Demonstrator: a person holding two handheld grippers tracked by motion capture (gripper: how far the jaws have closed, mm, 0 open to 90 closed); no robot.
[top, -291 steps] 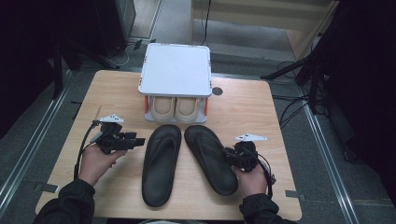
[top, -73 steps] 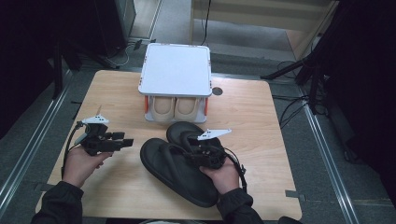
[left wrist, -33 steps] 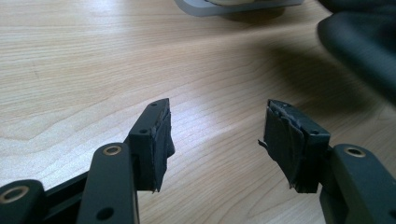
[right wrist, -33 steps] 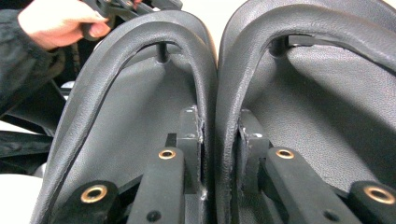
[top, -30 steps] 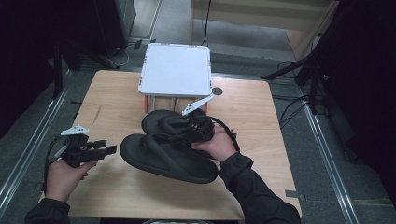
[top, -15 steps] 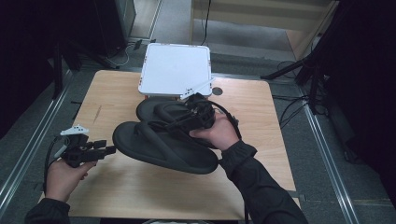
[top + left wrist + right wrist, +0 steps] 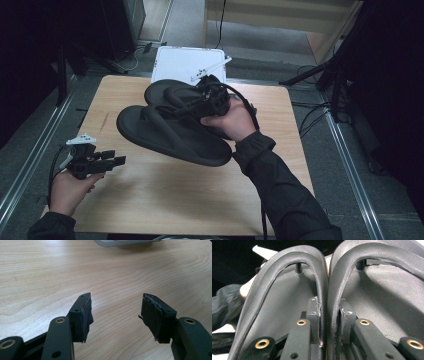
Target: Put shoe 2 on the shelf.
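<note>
Two black flip-flops (image 7: 170,132) hang in the air above the middle of the wooden table (image 7: 165,205), side by side and tilted. My right gripper (image 7: 200,102) is shut on their two inner straps (image 7: 327,290), pinched together between its jaws in the right gripper view. The near flip-flop (image 7: 279,305) and the other flip-flop (image 7: 387,302) fill that view. My left gripper (image 7: 117,161) rests low at the table's left front edge, held in a hand. Its jaws stand open over bare wood, with nothing between the fingertips (image 7: 82,312).
A white rack (image 7: 187,62) with a flat top stands at the table's far edge, behind the raised flip-flops. Dark floor and metal rails run along both sides of the table. Bare wood lies in front of and around the left gripper.
The right gripper has lifted both flip-flops off the table and carried them up toward the white rack. The left gripper has stayed at the left front edge.
</note>
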